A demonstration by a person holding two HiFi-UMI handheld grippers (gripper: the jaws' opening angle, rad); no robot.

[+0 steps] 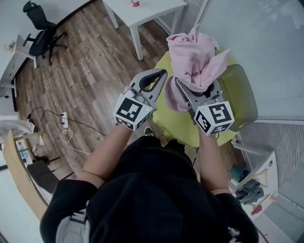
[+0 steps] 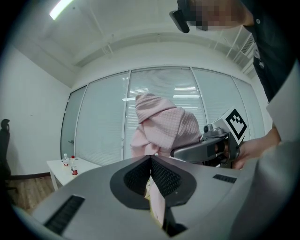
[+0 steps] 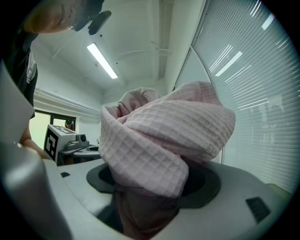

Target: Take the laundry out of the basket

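Note:
A pink waffle-weave towel [image 1: 194, 57] is bunched up in my right gripper [image 1: 197, 84], which is shut on it and holds it raised above a round yellow-green surface [image 1: 173, 123]. In the right gripper view the towel [image 3: 159, 136] spills over both jaws and hides the pads. My left gripper [image 1: 160, 74] is beside it on the left, apart from the cloth, its tips together and holding nothing. The left gripper view shows the jaws [image 2: 151, 160] meeting, with the towel [image 2: 164, 126] and the right gripper [image 2: 183, 151] beyond them. I cannot pick out a basket for certain.
An olive-green seat [image 1: 244, 95] stands right of the round surface. A white open box [image 1: 266, 166] with grey-blue cloth [image 1: 249, 191] sits at the lower right. A white table [image 1: 156, 12], an office chair [image 1: 40, 35] and floor cables [image 1: 66, 128] lie to the left. Blinds cover the wall on the right.

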